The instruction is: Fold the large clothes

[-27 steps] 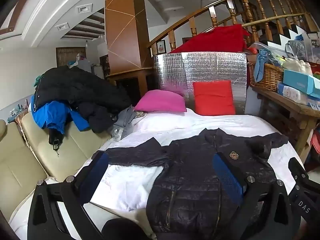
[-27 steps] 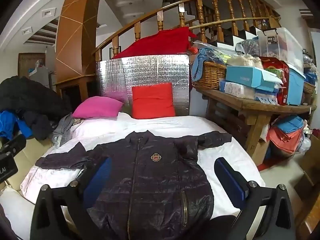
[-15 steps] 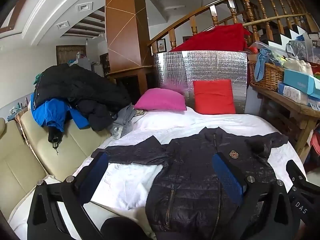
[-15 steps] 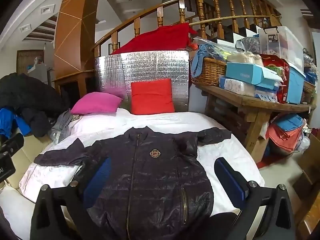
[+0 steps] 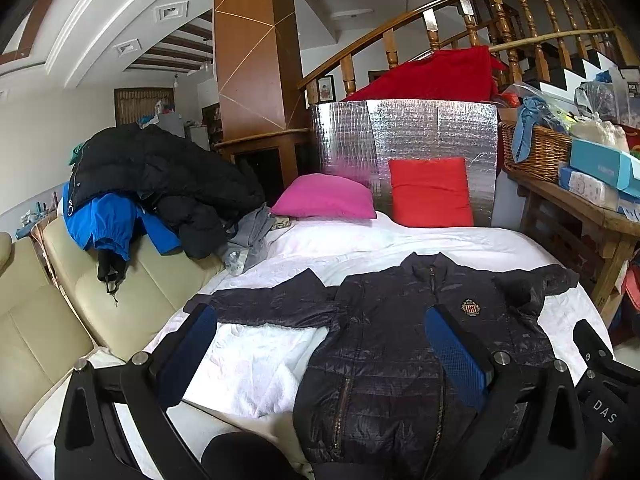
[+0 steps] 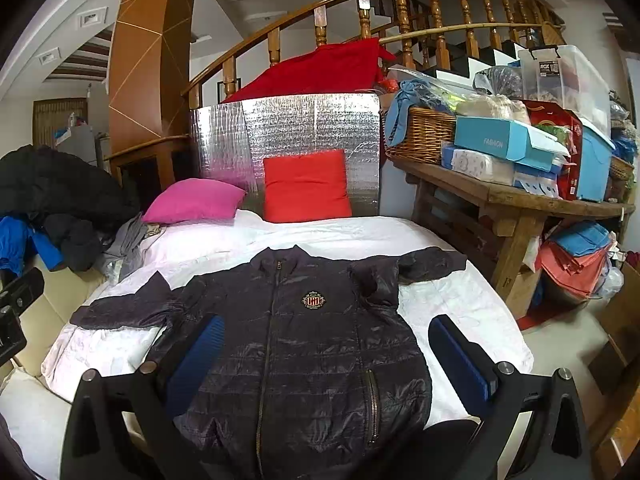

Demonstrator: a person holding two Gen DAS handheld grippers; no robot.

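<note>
A dark navy quilted jacket [image 5: 404, 344] lies flat, front up, on a white bed cover [image 5: 260, 360]. It is zipped, has a small crest on the chest and both sleeves spread sideways. It also shows in the right wrist view [image 6: 304, 340]. My left gripper [image 5: 320, 336] is open and empty, held above the jacket's left side and sleeve. My right gripper [image 6: 326, 344] is open and empty above the jacket's lower body. Neither touches the cloth.
A pink pillow [image 5: 324, 202] and a red pillow [image 5: 430, 192] lean on a silver foil panel [image 6: 304, 128]. A heap of dark and blue coats [image 5: 140, 184] lies on a cream sofa [image 5: 60, 312] at the left. A cluttered wooden bench [image 6: 516, 196] stands at the right.
Both grippers have drifted slightly forward and lower toward the jacket. The jaws stay open and the jacket has not moved.
</note>
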